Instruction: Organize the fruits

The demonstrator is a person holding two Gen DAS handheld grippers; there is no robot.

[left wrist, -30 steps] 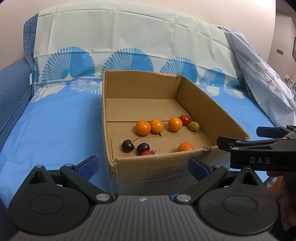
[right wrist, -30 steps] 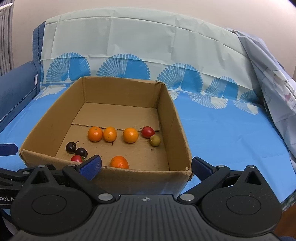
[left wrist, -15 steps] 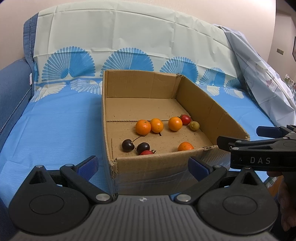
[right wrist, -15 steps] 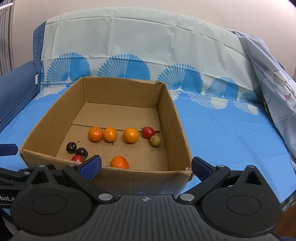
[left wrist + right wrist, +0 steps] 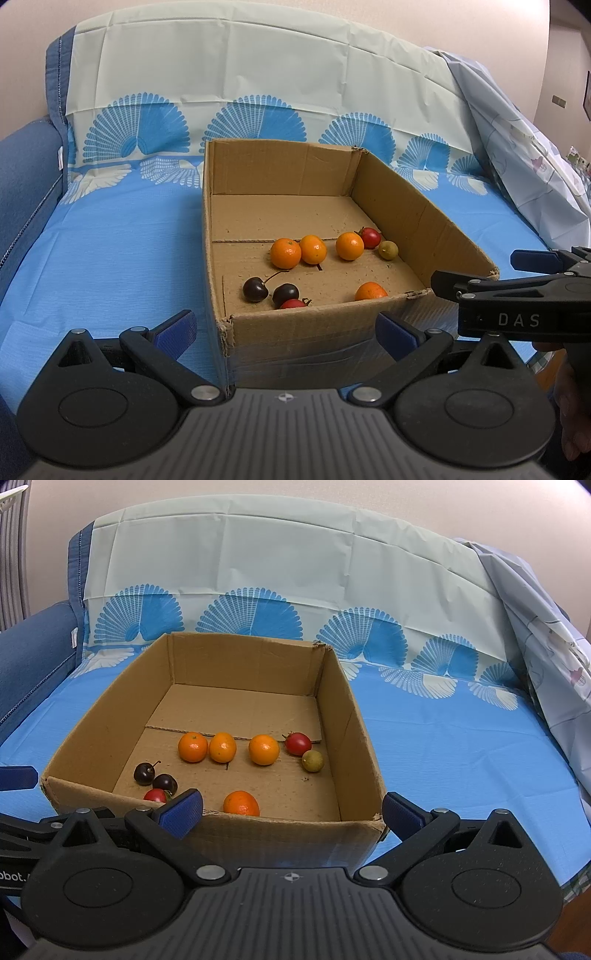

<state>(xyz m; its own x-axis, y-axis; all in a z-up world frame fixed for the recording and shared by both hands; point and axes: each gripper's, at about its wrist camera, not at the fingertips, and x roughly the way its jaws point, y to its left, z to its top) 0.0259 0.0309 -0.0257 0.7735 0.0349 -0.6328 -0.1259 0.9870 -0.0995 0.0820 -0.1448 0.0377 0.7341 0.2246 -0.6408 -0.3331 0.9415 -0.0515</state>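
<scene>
Nothing has moved since the earlier frames: we hold both tools short of the box (image 5: 362,746), and the fruit lies as it did. From large to small, the blue cloth (image 5: 461,746) covers the seat, and the open cardboard box sits on it with all the fruit on its floor.

Three oranges (image 5: 192,746) stand in a rough row across the middle, the left two touching, with a fourth orange (image 5: 241,802) alone near the front wall. A red fruit (image 5: 297,743) and a small green one (image 5: 313,760) sit just beside each other near the right wall. Two dark cherries (image 5: 144,773) and a red one (image 5: 155,795), partly hidden by the front wall, cluster at the front left.

Our left gripper (image 5: 286,330) is spread wide and empty, facing the front wall. Our right gripper (image 5: 291,810) is likewise wide open and holds nothing, just short of the box's front right corner.

We judge that sorting has not begun; we are still at the approach. The next move probably calls for lifting one tool over the front wall and down onto a single fruit; the lone orange looks the easiest reach, though its footing behind the wall is hard to see.
</scene>
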